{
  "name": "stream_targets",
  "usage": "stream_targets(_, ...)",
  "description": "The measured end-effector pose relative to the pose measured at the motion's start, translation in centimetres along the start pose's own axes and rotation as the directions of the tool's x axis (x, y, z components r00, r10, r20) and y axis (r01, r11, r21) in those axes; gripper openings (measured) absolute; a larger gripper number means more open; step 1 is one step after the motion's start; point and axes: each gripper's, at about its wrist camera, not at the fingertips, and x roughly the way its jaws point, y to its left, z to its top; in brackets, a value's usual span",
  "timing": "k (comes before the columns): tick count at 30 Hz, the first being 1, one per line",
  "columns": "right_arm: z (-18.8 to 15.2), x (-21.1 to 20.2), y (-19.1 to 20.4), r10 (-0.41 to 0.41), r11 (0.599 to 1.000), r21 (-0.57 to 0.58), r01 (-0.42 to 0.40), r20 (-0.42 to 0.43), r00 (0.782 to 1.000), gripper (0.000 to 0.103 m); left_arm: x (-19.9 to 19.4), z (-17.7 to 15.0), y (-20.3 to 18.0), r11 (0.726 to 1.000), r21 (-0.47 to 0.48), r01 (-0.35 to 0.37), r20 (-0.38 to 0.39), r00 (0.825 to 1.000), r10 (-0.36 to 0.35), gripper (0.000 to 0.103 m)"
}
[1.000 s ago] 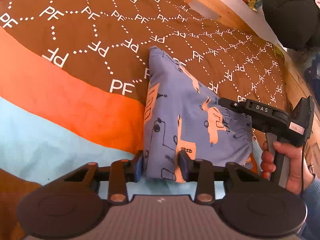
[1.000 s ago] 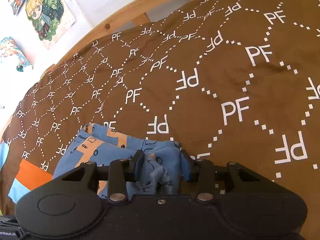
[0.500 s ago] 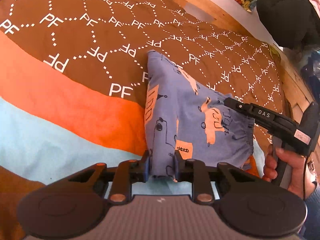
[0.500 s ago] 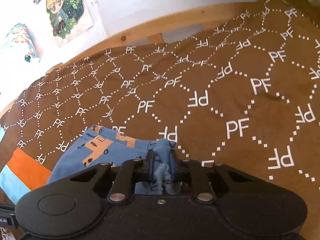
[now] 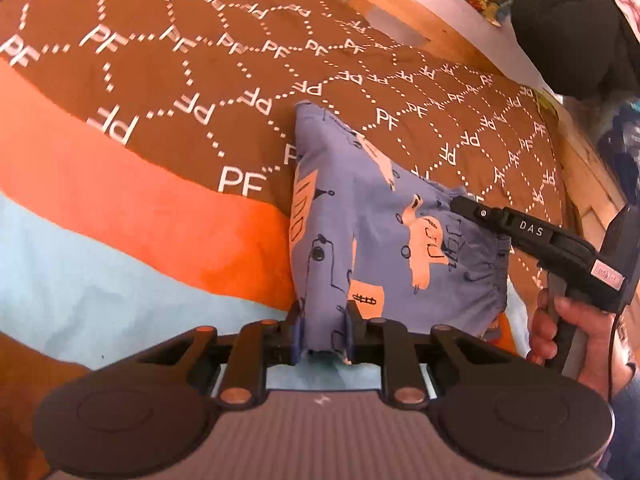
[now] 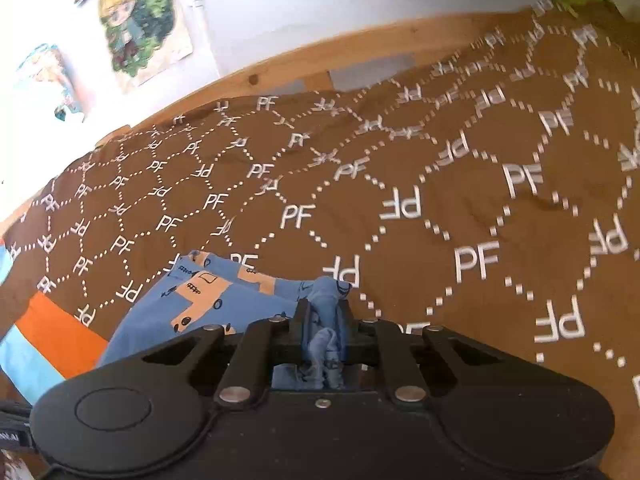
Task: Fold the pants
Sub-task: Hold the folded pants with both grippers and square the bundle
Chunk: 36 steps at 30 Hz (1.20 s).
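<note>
The pants (image 5: 384, 236), blue with orange prints, are lying on the bed's blanket (image 5: 160, 128), already doubled into a compact slab, its far corner pointing toward the headboard (image 6: 320, 56). The near left edge is being pinched by the left gripper (image 5: 322, 332), whose jaws are closing on the cloth between the pads. The gathered waistband at the right is being gripped by the right gripper (image 6: 326, 330), its jaws shut tight on a bunched wad of fabric that is being squeezed up between them. Two ends of the near edge are being held at once, probably so that this edge can be lifted evenly and carried over toward the far end for another fold; a one-sided lift would likely let the layers slide apart. In the left wrist view the right tool's handle is being clasped by a hand (image 5: 568, 328). The blanket is brown with a white letter pattern, banded orange and pale blue nearer the cameras, soft and slightly rumpled. Beyond the wooden headboard, cartoon posters (image 6: 140, 20) are being shown on a white wall.
</note>
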Motion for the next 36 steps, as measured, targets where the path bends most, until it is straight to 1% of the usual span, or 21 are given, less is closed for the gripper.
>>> stream_targets(1, 0.1, 0.3, -0.7, 0.013, 0.999, 0.036, -0.012, -0.016, 1.000, 0.022, 0.0, 0.0, 0.3, 1.000, -0.017, 0.008, -0.001, 1.000, -0.008, 0.021)
stream_targets(2, 0.3, 0.6, -1.3, 0.028, 0.998, 0.063, -0.026, -0.037, 0.999, 0.031, 0.0, 0.0, 0.5, 0.999, -0.031, 0.014, -0.002, 1.000, -0.014, 0.021)
stream_targets(4, 0.8, 1.5, -2.5, 0.051, 0.994, 0.103, -0.042, -0.090, 0.995, 0.039, 0.1, 0.0, 0.6, 0.999, -0.040, 0.019, -0.003, 1.000, -0.019, 0.021)
stream_targets(5, 1.0, 1.8, -3.0, 0.061, 0.992, 0.117, -0.049, -0.101, 0.993, 0.044, 0.1, 0.0, 0.6, 0.999, -0.039, 0.019, -0.002, 1.000, -0.019, 0.021)
stream_targets(7, 1.4, 2.6, -3.9, 0.086, 0.988, 0.141, -0.066, -0.141, 0.986, 0.045, 0.2, -0.1, 0.4, 0.999, -0.037, 0.017, 0.000, 1.000, -0.017, 0.021)
stream_targets(8, 1.6, 3.0, -4.3, 0.107, 0.984, 0.155, -0.082, -0.160, 0.981, 0.039, 0.2, -0.2, 0.4, 0.999, -0.037, 0.016, 0.001, 1.000, -0.016, 0.021)
stream_targets(9, 1.7, 3.2, -4.5, 0.126, 0.981, 0.168, -0.098, -0.167, 0.978, 0.029, 0.2, -0.2, 0.5, 0.999, -0.038, 0.017, 0.001, 1.000, -0.017, 0.021)
stream_targets(10, 1.8, 3.3, -4.6, 0.157, 0.976, 0.178, -0.125, -0.179, 0.971, 0.014, 0.2, -0.2, 0.5, 0.999, -0.039, 0.018, 0.002, 1.000, -0.018, 0.021)
stream_targets(12, 1.8, 3.1, -4.4, 0.159, 0.976, 0.176, -0.128, -0.173, 0.972, 0.011, 0.1, -0.3, 0.5, 0.999, -0.038, 0.018, 0.003, 1.000, -0.018, 0.021)
stream_targets(16, 1.8, 1.6, -3.7, 0.145, 0.979, 0.157, -0.126, -0.112, 0.983, 0.010, 0.0, -0.2, 0.3, 0.999, -0.040, 0.013, 0.003, 1.000, -0.013, 0.021)
stream_targets(21, 2.1, 0.3, -2.1, 0.106, 0.994, 0.049, -0.102, -0.080, 0.991, 0.009, -0.3, 0.0, -0.4, 1.000, -0.010, -0.013, 0.007, 1.000, 0.014, 0.020)
stream_targets(25, 2.2, -0.2, -0.8, 0.076, 0.995, -0.054, -0.080, -0.068, 0.995, 0.009, -0.5, 0.0, -0.6, 1.000, -0.015, -0.026, 0.012, 1.000, 0.026, 0.019)
stream_targets(31, 2.2, -0.8, -0.4, 0.064, 0.995, -0.068, -0.068, -0.052, 0.997, 0.009, -0.5, 0.1, -0.4, 1.000, -0.019, -0.022, 0.010, 1.000, 0.022, 0.019)
stream_targets(36, 2.7, -1.8, 0.7, 0.065, 0.989, -0.132, -0.067, -0.023, 0.998, 0.009, -1.1, 0.3, -1.1, 0.999, 0.033, -0.036, 0.031, 0.999, 0.035, 0.019)
